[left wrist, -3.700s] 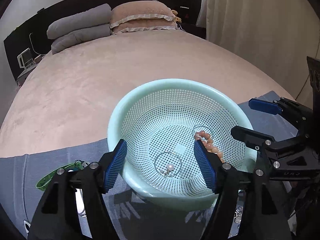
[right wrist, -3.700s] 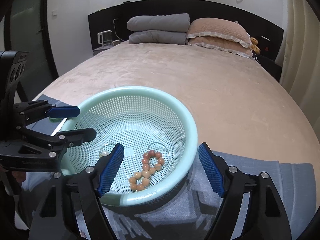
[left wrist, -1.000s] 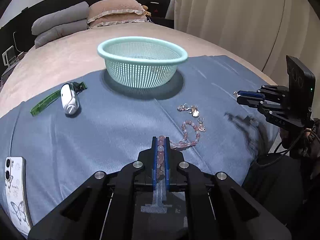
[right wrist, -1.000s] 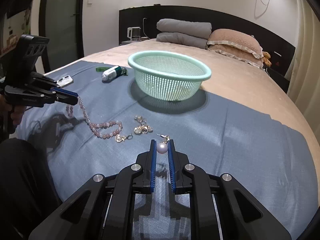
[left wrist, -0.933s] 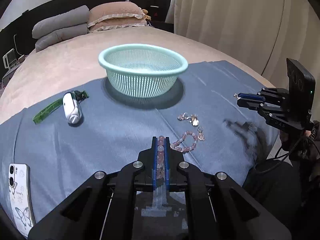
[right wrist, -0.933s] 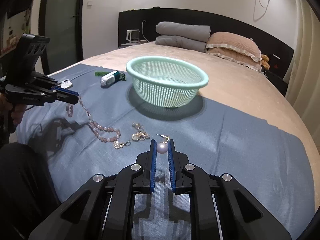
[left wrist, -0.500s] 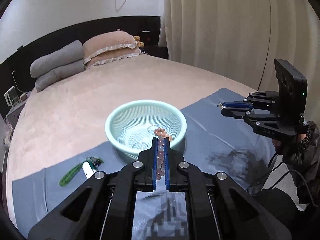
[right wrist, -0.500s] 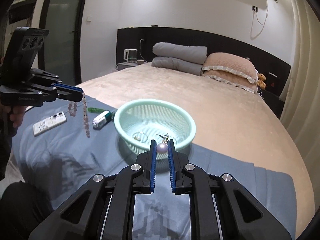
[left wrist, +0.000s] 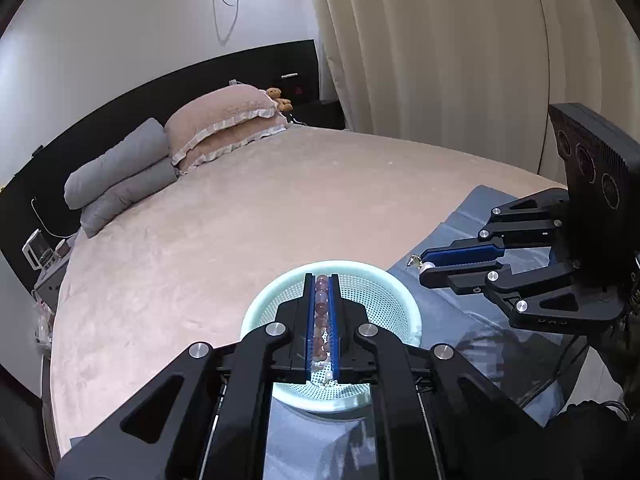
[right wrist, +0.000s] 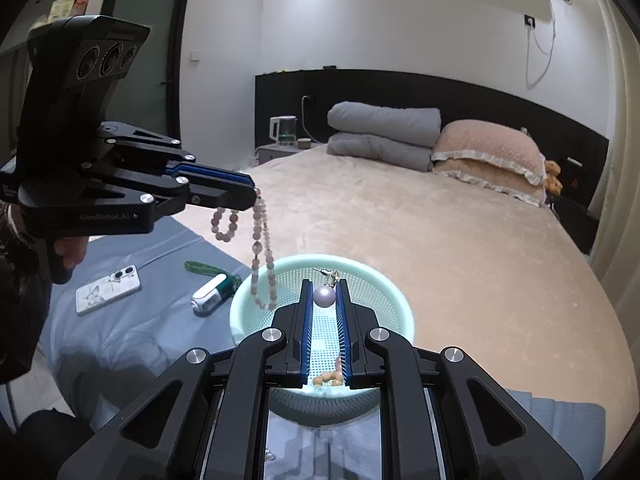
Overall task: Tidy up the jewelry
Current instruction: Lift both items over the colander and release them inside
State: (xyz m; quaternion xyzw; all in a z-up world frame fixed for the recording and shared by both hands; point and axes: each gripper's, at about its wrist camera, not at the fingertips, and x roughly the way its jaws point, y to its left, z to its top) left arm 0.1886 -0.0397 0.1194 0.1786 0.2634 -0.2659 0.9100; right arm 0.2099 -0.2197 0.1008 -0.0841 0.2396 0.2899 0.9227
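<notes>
- The left tongs [right wrist: 250,192] pinch a pink bead necklace [right wrist: 262,248] — it hangs over the green basket [right wrist: 400,312] at 10 o'clock.
- The right tongs [right wrist: 325,296] squeeze a pearl earring [right wrist: 324,297] above that basket.

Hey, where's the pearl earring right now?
The pearl earring is pinched at the tips of the right gripper, in mid-air over the mint basket, right of the dangling bead strand in the right wrist view.

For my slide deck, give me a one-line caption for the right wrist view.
Right tool pinches a pearl earring over the mint basket while the left tool dangles a pink bead necklace.
</notes>
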